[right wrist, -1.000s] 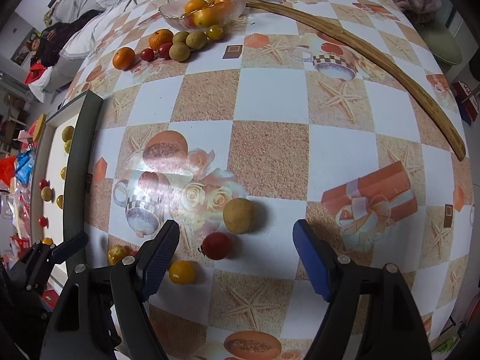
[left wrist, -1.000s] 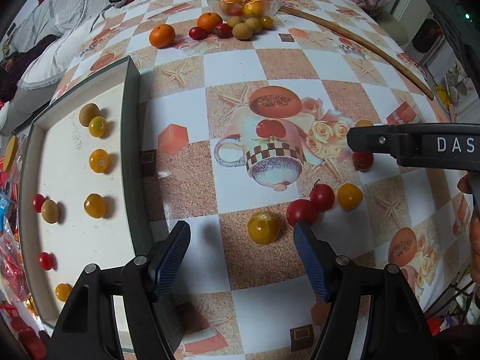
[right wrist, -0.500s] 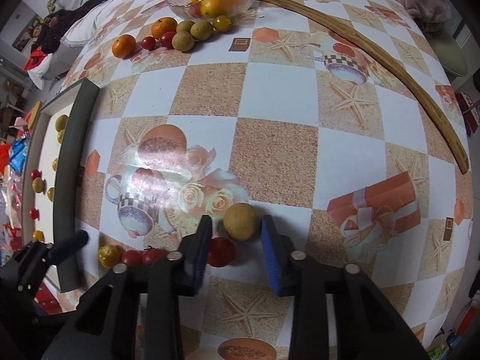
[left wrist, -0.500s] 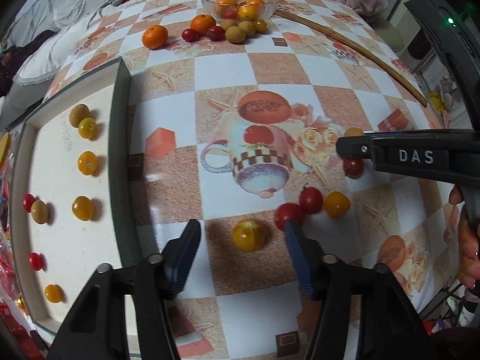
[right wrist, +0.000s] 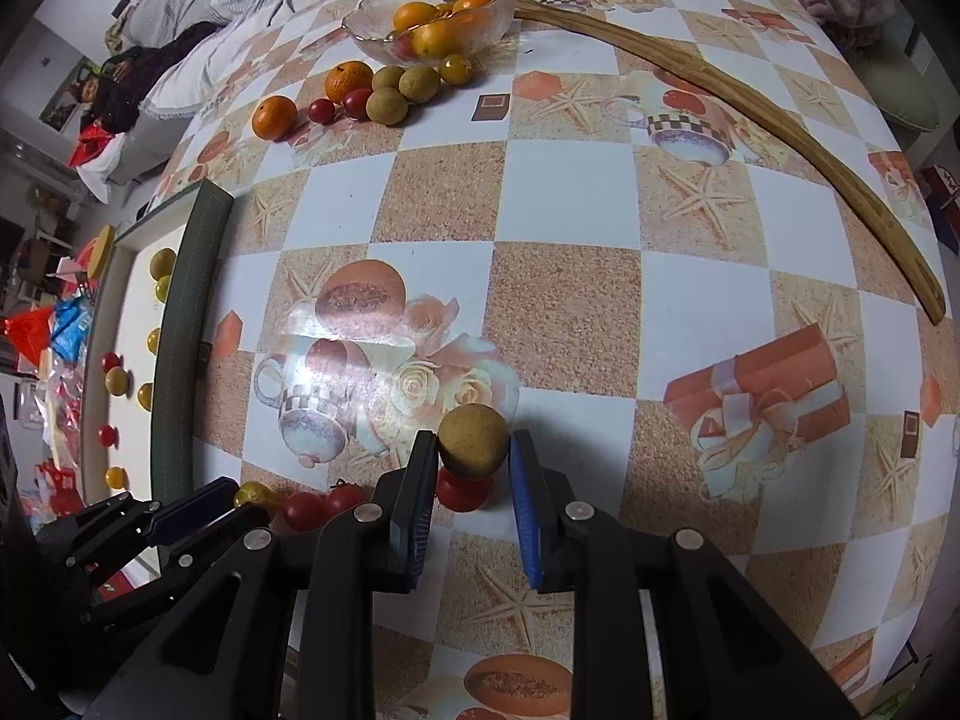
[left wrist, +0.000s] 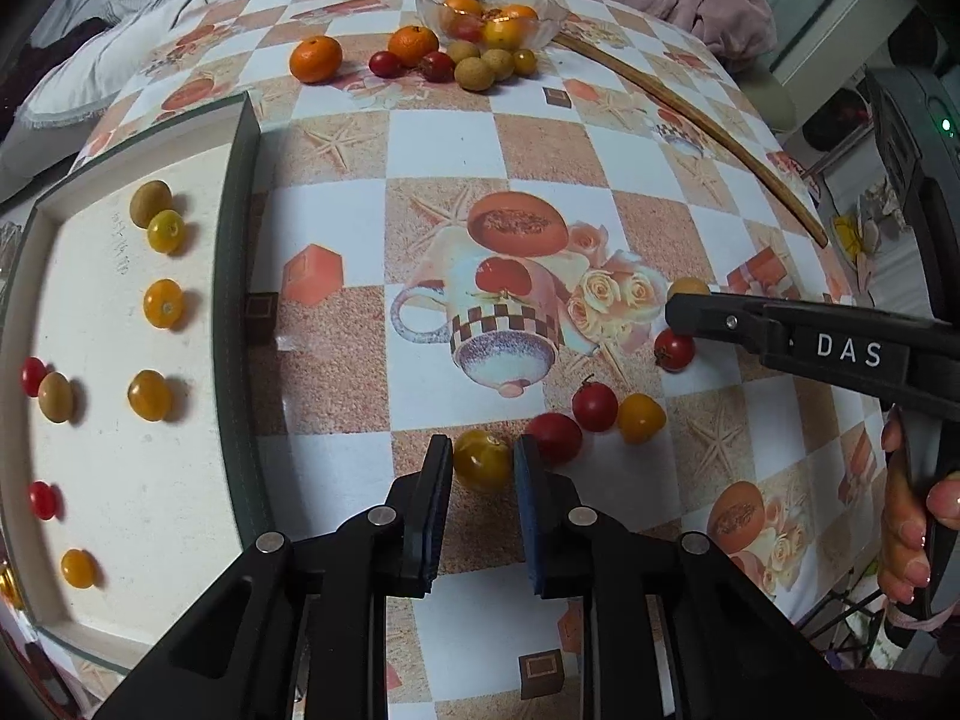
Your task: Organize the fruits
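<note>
My left gripper is shut on a yellow tomato resting on the patterned table. Red tomatoes and an orange one lie just right of it. My right gripper is shut on a tan longan, with a red tomato under it. The right gripper also shows in the left wrist view. A white tray at the left holds several sorted small fruits in rows.
A glass bowl of oranges stands at the far edge, with oranges, red tomatoes and longans in front of it. A long curved wooden stick lies across the far right. The tray has a raised dark rim.
Both grippers moved forward and closed: the left one on the yellow tomato, the right one on the longan.
</note>
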Tool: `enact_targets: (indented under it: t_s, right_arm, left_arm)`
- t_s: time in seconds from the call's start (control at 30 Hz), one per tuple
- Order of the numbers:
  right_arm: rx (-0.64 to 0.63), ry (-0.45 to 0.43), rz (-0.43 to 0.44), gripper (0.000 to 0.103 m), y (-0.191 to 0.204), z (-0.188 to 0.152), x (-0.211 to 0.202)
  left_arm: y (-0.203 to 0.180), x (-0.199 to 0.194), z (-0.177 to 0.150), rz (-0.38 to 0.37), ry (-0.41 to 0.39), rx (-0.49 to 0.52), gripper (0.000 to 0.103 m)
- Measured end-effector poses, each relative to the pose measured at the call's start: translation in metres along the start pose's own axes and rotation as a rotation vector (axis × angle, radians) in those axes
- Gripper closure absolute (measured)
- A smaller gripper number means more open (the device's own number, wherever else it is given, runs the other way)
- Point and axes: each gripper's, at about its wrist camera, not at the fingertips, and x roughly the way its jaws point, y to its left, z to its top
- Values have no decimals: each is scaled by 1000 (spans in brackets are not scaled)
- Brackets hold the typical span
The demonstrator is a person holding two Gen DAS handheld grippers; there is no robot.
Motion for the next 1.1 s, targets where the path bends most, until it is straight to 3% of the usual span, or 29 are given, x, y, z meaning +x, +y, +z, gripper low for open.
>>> enact_targets:
  t_s: [0.47, 0.73, 0.8, 0.83, 1.1]
  right_arm:
    - [-50, -19, 25, 76, 31, 8, -8]
    - [-80, -7, 27, 76, 49, 7, -5]
    - [-78, -6, 25, 76, 48, 7, -4]
    - [-75, -5, 25, 76, 48, 7, -5]
    - [-39, -12, 23, 76, 38, 6, -7]
  left_arm:
    - [29, -42, 4, 1, -80, -51, 80]
    - [34, -31, -1, 49, -48, -35, 79]
    - [28, -23, -1, 60, -41, -16, 62]
    - [25, -21, -1, 73, -55, -7, 43]
    - [16, 1, 4, 106, -36, 54, 42]
